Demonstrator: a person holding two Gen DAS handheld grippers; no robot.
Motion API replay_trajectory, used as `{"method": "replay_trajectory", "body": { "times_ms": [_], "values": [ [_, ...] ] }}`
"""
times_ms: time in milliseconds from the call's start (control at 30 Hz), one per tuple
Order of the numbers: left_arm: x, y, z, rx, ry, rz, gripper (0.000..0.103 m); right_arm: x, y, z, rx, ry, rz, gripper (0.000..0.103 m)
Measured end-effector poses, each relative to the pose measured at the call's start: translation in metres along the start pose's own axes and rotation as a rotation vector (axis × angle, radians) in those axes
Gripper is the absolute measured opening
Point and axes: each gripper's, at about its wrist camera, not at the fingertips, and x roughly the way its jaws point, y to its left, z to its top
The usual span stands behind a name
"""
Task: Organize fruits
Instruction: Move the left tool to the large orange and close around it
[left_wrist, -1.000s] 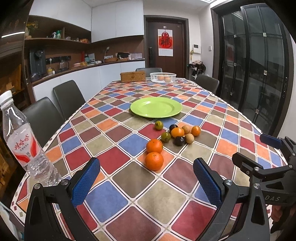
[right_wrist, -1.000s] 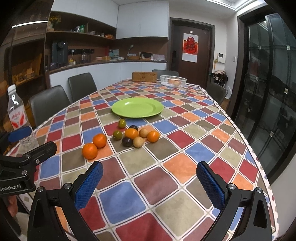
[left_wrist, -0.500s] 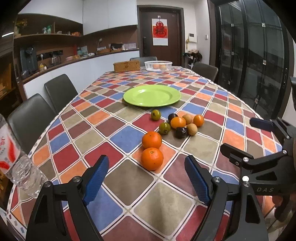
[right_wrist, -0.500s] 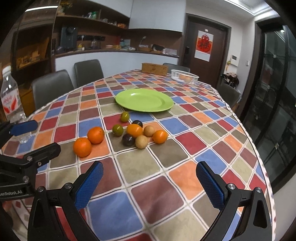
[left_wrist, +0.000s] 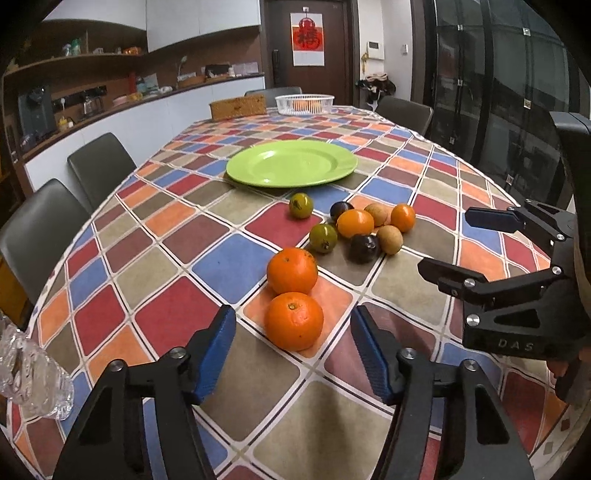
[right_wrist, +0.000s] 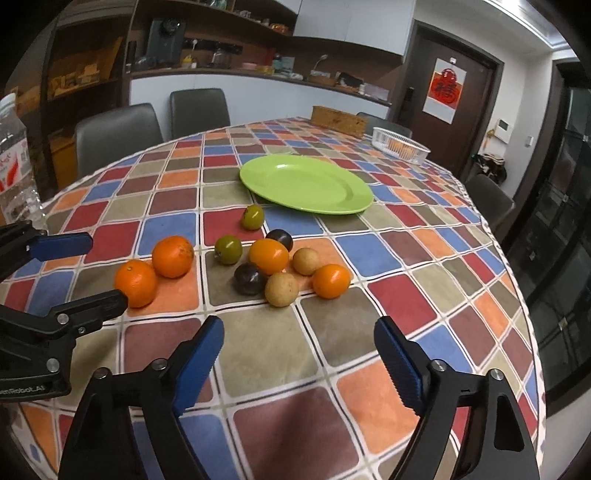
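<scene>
A green plate (left_wrist: 291, 162) sits bare near the middle of a checkered tablecloth (left_wrist: 155, 266) as a person's 2 handheld grippers close in on loose fruit; by the look of it, none of the sorting is done yet.

All 10 pieces lie on the cloth between plate and cameras. 2 large oranges touch each other at the near end of the spread: the near orange (left_wrist: 294, 321) and the far orange (left_wrist: 292, 270). Beyond them cluster 8 smaller fruits, among them 2 green ones (left_wrist: 323, 238), 2 dark plums (left_wrist: 364, 248), 2 tan fruits (right_wrist: 281, 289) and 2 small oranges (right_wrist: 331, 281). A white basket (left_wrist: 304, 103) holding something orange stands at the far end of the table, and a water bottle (right_wrist: 13, 147) sits at the left edge.

The left gripper (left_wrist: 293, 363) has just been closing its jaws, which now stand about half spread with the near orange lined up just ahead of the blue pads (left_wrist: 218, 354); the pads do not press it and nothing lies between them. The right gripper (right_wrist: 299, 362) has also just been narrowing, yet its jaws remain wide and empty, aimed at the tan fruit and small orange at the cluster's near edge, touching nothing.

Judging from this, every fruit is left to move.
</scene>
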Motion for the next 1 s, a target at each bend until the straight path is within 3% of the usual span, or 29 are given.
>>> {"method": "replay_trajectory", "body": {
  "times_ms": [433,1000],
  "values": [
    [0.029,0.009,0.0,-0.036,0.082,-0.03,0.05,0.04,0.001,0.011,-0.037,0.05,0.039,0.06],
    [0.037,0.01,0.005,-0.062,0.1,-0.072,0.04,0.058,0.004,0.017,-0.059,0.072,0.104,0.039]
  ]
}}
